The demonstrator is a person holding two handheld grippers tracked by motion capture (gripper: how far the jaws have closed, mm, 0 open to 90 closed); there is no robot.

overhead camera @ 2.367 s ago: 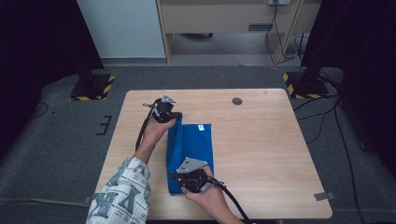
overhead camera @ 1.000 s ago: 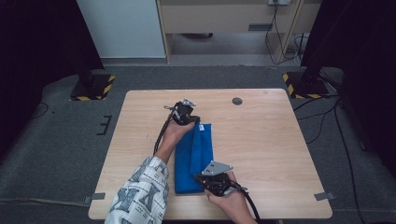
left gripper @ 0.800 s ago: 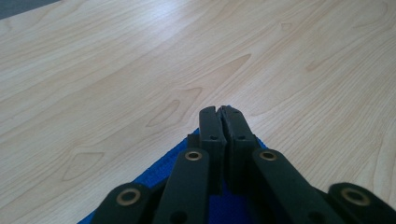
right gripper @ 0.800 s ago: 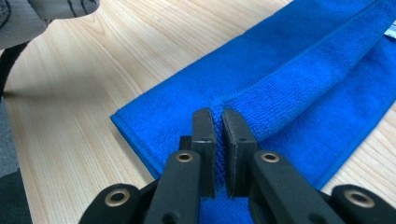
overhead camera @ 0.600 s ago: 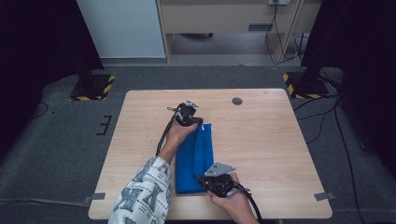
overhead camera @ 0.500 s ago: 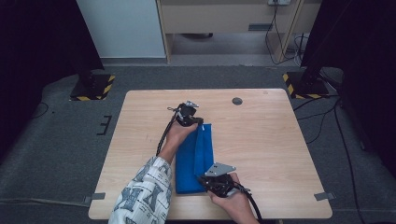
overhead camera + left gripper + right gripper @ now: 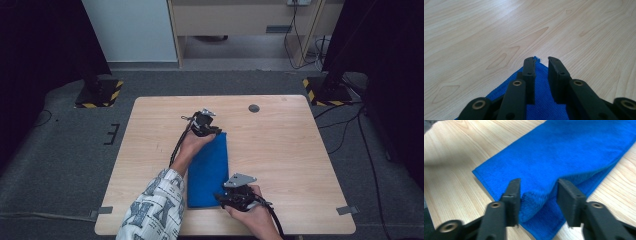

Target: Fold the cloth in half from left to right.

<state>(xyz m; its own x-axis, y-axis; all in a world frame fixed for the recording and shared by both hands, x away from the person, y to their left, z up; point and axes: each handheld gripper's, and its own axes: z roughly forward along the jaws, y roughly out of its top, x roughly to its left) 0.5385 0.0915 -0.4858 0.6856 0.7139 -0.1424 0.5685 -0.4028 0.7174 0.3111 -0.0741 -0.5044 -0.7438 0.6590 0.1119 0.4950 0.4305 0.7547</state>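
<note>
A blue towel (image 7: pixel 210 165) lies folded lengthwise on the wooden table (image 7: pixel 295 150). My left gripper (image 7: pixel 216 132) is at its far right corner. In the left gripper view the left gripper (image 7: pixel 541 62) has just been opening; a narrow gap shows between its jaws, and the towel's corner (image 7: pixel 541 107) lies under them, unpinched. My right gripper (image 7: pixel 221 198) is at the towel's near right corner. In the right gripper view the right gripper (image 7: pixel 537 187) has also just been opening. A raised fold of towel (image 7: pixel 564 152) sits loosely between its jaws.
A small dark disc (image 7: pixel 254 108) lies on the table's far side. Bare wood stretches right of the towel. Striped stand bases (image 7: pixel 97 92) (image 7: pixel 325 90) sit on the floor beyond the table's far corners, with cables trailing at the right.
Both grippers carried the towel's left edge over to the right, which folded it narrower. Over the last second the hands have stayed in place.
</note>
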